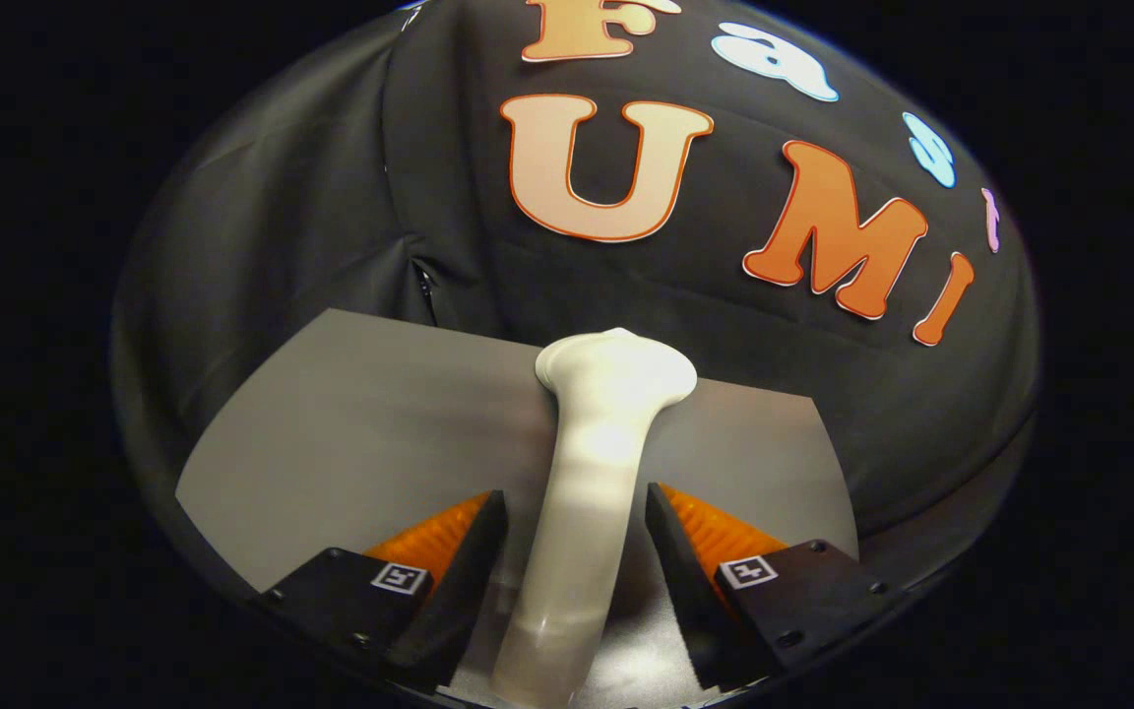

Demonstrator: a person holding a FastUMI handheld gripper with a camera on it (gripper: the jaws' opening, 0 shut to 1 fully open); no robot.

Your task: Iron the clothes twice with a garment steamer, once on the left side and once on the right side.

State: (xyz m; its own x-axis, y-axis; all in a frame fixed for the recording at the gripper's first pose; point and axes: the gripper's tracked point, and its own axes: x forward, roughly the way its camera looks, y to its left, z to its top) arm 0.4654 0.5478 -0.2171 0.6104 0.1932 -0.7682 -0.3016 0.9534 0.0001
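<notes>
A white garment steamer (592,463) lies lengthwise between my gripper's (575,492) two fingers. Its long handle runs back toward the camera and its wider head (616,369) points away, past the fingertips, in front of the black cloth wall. The right fingertip (661,507) sits right against the handle's side. The left fingertip (490,517) stands a little apart from it, with a strip of table showing in the gap. The jaws are spread wider than the handle, so the gripper is open around it.
The steamer lies over a grey tabletop (350,433), whose far edge meets the black cloth wall (331,217) just beyond the steamer's head. Bare table spreads to the left and right of the fingers.
</notes>
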